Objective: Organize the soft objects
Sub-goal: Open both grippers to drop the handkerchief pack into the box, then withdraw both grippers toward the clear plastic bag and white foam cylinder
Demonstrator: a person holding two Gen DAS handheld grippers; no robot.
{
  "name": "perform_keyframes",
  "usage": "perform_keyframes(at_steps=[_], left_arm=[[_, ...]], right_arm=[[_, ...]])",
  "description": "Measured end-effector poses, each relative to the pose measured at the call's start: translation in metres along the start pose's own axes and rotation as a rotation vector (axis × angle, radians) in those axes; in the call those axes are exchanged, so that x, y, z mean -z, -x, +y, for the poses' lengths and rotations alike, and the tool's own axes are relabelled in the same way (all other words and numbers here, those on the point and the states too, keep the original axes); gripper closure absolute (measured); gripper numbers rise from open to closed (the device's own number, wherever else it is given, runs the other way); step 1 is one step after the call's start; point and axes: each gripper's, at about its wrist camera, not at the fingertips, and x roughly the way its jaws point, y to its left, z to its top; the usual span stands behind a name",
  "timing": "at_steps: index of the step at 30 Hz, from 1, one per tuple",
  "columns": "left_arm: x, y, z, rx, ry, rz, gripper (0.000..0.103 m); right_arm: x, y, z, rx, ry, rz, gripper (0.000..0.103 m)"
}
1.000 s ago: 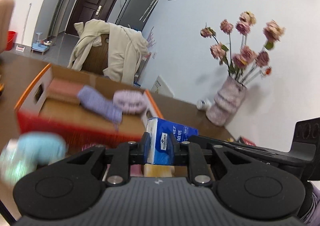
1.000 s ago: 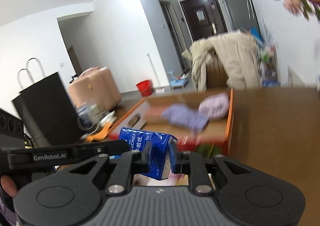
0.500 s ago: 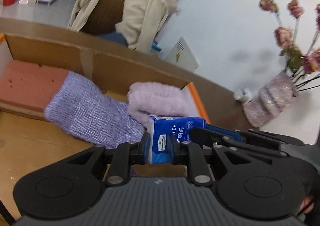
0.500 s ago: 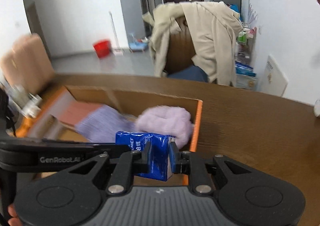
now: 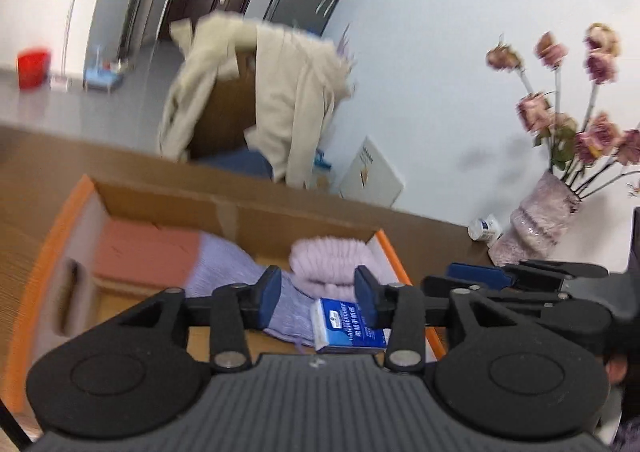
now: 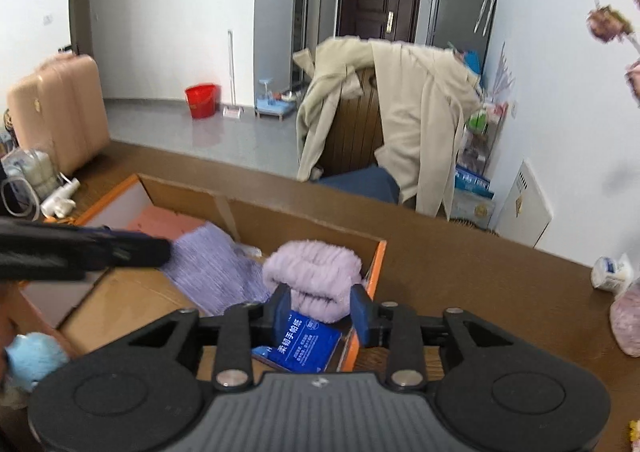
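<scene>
Left wrist view: the left gripper [image 5: 316, 292] hangs over the near right corner of the cardboard box [image 5: 236, 212], tilted down into it. Its jaws are opening, and the blue tissue pack [image 5: 348, 326] lies low in the gap, close against the right pad but, as far as I can tell, no longer pinched. Behind it in the box sit a folded pink towel [image 5: 332, 260] and a lilac knit cloth [image 5: 240, 272]. The right gripper [image 5: 480, 272] reaches in from the right edge of the frame.

Right wrist view: the right gripper [image 6: 316, 306] is also angled down at the box [image 6: 280, 212], with jaws opening; the tissue pack [image 6: 300, 346] lies below and between them, against the orange side wall, and the pads look clear of it. The pink towel [image 6: 312, 272] is just above it in the frame, the lilac cloth [image 6: 212, 268] to the left. The left gripper [image 6: 132, 248] crosses the left of the frame, blurred.

To finish the release cleanly, both sets of jaws should open fully before either hand lifts, then withdraw straight back so no pad drags the pack or snags the towel.
</scene>
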Motion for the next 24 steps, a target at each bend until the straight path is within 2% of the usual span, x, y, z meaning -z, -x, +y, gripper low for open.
perform_keyframes(at_steps=[1, 3, 5, 10, 14, 16, 21, 24], left_arm=[[-0.001, 0.016, -0.001, -0.016, -0.022, -0.016, 0.056], [-0.002, 0.051, -0.003, -0.038, -0.063, -0.048, 0.036], [0.003, 0.087, -0.004, -0.069, -0.086, -0.087, 0.028], [0.031, 0.162, -0.007, -0.149, -0.129, -0.160, 0.021], [0.076, 0.212, -0.014, -0.217, -0.179, -0.209, 0.018], [0.100, 0.235, -0.015, -0.231, -0.186, -0.238, 0.016], [0.164, 0.274, -0.015, -0.263, -0.172, -0.280, 0.011], [0.204, 0.284, -0.018, -0.305, -0.200, -0.283, 0.008]], right_arm=[[0.000, 0.011, 0.000, 0.001, 0.005, -0.015, 0.068], [0.001, 0.034, 0.000, -0.001, 0.016, -0.041, 0.063], [0.006, 0.059, 0.002, -0.011, 0.020, -0.077, 0.058], [0.025, 0.124, 0.008, -0.040, 0.023, -0.172, 0.049], [0.061, 0.174, 0.021, -0.067, 0.035, -0.257, 0.043], [0.083, 0.201, 0.031, -0.079, 0.043, -0.303, 0.037], [0.140, 0.249, 0.060, -0.122, 0.070, -0.375, 0.021], [0.174, 0.263, 0.080, -0.119, 0.098, -0.391, 0.019]])
